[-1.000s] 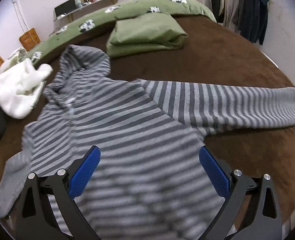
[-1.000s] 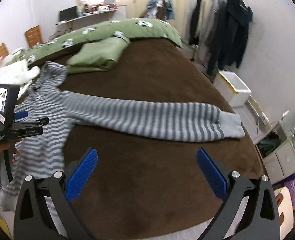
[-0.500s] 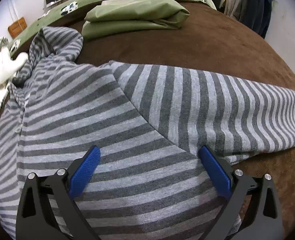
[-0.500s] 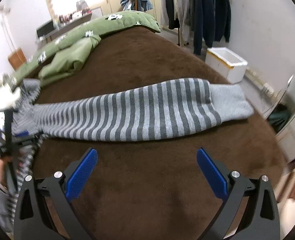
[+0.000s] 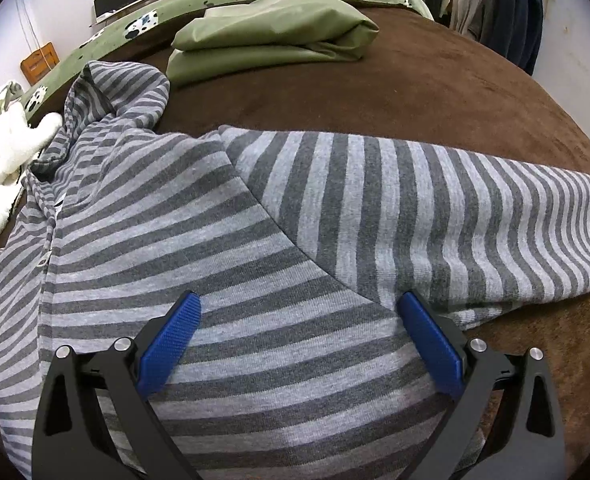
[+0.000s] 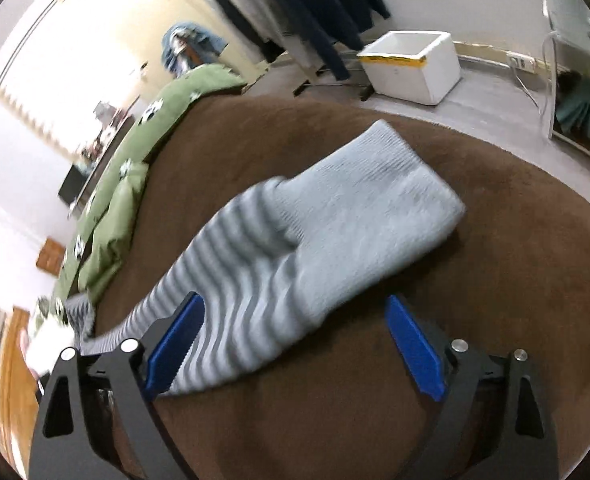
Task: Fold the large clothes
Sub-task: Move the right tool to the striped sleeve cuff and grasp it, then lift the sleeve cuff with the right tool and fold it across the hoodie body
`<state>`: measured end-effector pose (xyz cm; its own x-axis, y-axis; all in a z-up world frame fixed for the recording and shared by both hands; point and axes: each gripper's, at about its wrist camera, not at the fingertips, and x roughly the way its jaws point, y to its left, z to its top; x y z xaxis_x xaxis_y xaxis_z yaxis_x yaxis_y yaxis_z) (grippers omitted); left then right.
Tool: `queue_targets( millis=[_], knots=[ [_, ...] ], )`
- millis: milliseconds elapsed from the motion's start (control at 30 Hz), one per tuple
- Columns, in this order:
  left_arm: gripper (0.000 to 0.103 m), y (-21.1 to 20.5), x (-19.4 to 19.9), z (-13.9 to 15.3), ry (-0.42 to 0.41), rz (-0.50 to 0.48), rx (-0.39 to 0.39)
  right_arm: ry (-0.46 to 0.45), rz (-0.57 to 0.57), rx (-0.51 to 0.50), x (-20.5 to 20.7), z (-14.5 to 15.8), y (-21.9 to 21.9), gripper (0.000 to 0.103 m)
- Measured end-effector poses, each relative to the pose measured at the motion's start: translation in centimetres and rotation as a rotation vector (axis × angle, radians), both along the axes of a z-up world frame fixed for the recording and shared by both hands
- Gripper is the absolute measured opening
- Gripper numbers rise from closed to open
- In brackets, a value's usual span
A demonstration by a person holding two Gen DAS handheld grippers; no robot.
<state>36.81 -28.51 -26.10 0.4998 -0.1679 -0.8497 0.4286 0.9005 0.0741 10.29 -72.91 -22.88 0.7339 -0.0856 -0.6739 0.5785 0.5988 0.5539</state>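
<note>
The striped hoodie (image 5: 223,240) lay flat on the brown bed (image 5: 435,92). The left gripper (image 5: 299,320) stood unclenched over its body by the armpit seam. The right gripper (image 6: 295,320) hung above the sleeve (image 6: 295,248) near its plain grey cuff (image 6: 375,196), jaws closing, gripping nothing. Grey bands alternated light and dark.

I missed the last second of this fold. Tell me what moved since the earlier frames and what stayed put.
The right gripper swung out along the striped sleeve to its plain grey cuff, dropping close and rolling; its jaws are closing with the sleeve's edge between them, nothing gripped yet. The left gripper sank toward the striped hoodie near the armpit seam, then stopped, jaws open. The hoodie, the folded green bedding and the brown bedspread have not shifted.
</note>
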Motion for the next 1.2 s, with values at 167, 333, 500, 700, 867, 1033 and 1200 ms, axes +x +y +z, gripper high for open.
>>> queue_targets(
  millis=[167,333,500,700,867,1033,1200],
  knots=[
    [0.098,0.0,-0.4,0.0,-0.024,0.008,-0.005,0.011,-0.05,-0.066,1.6,0.4,-1.3,0.081],
    [0.098,0.0,-0.5,-0.1,-0.034,0.014,-0.001,-0.007,-0.043,-0.046,1.7,-0.3,-2.0,0.013],
    [0.098,-0.2,-0.9,-0.1,-0.057,0.035,0.019,0.005,-0.036,-0.087,1.7,-0.4,-1.2,0.01],
    [0.098,-0.4,-1.1,0.0,-0.071,0.041,0.037,0.007,-0.013,-0.127,1.9,1.5,-0.6,0.01],
    [0.098,-0.5,-1.3,0.1,-0.085,0.044,0.046,0.059,0.039,-0.289,3.0,5.8,2.3,0.01],
    [0.097,-0.9,-1.6,0.5,-0.114,0.037,0.08,0.039,0.123,-0.437,4.7,11.3,6.7,0.01],
    [0.097,0.2,-1.6,1.6,-0.103,0.057,0.037,-0.03,0.178,-0.524,6.3,17.2,11.0,0.01]
  ],
)
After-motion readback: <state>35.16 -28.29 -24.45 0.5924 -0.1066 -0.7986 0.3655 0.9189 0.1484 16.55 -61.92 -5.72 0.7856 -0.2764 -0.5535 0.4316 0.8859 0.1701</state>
